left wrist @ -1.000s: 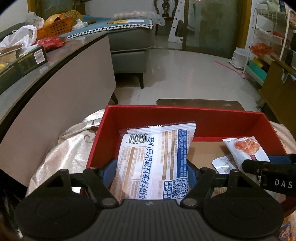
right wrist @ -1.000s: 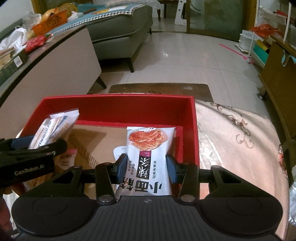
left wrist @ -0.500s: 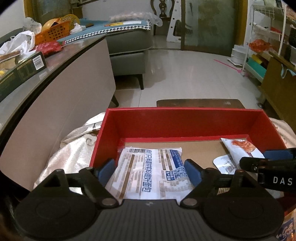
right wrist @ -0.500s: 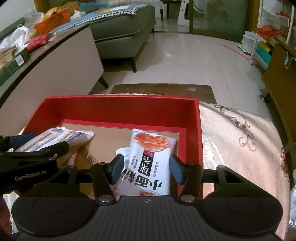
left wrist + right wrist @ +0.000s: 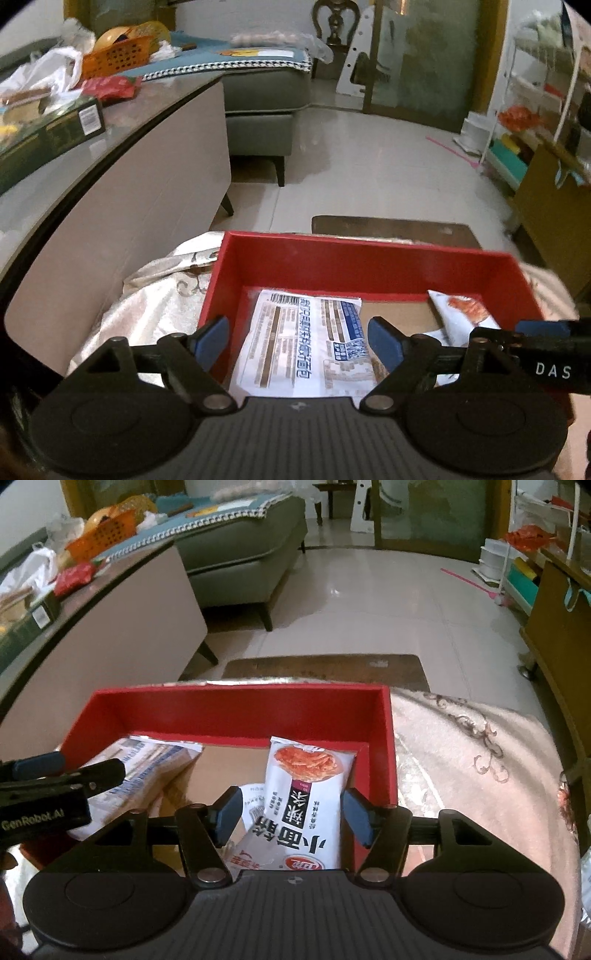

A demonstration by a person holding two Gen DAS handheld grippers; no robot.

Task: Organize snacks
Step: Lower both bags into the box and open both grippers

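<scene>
Left wrist view first: the left hand-held gripper [image 5: 297,341] has its jaws spread apart with clear gaps either side of the white-and-blue snack packet [image 5: 306,341], which lies flat, print side up, on the cardboard floor of the red box [image 5: 369,262], over by the left wall. Those jaws have just been opening, and the packet sits between them but isn't pinched. So I'd call this the let-go part of putting snacks in the box. To do it well, I'd lift straight back out rather than sideways. The left blue pad [image 5: 212,341] looks to be right at the box's red wall, so a sideways drag could nudge the box or catch the packet's edge. The other packet shows at the right side of the box, with the right hand-held gripper's black body crossing in front.

Right wrist view: the right hand-held gripper [image 5: 291,818] is also apart, its jaws having just been opening too. The noodle-snack packet [image 5: 306,794], white with a red food picture, is between the pads without being squeezed. It leans near the box's right wall, partly on top of another small packet [image 5: 251,801] underneath. Since it's propped rather than flat, I'd pull back slowly in case it slides. The box sits on a pale patterned cloth [image 5: 461,757], which could shift if bumped. I can't tell whether the right pad touches the wall.
</scene>
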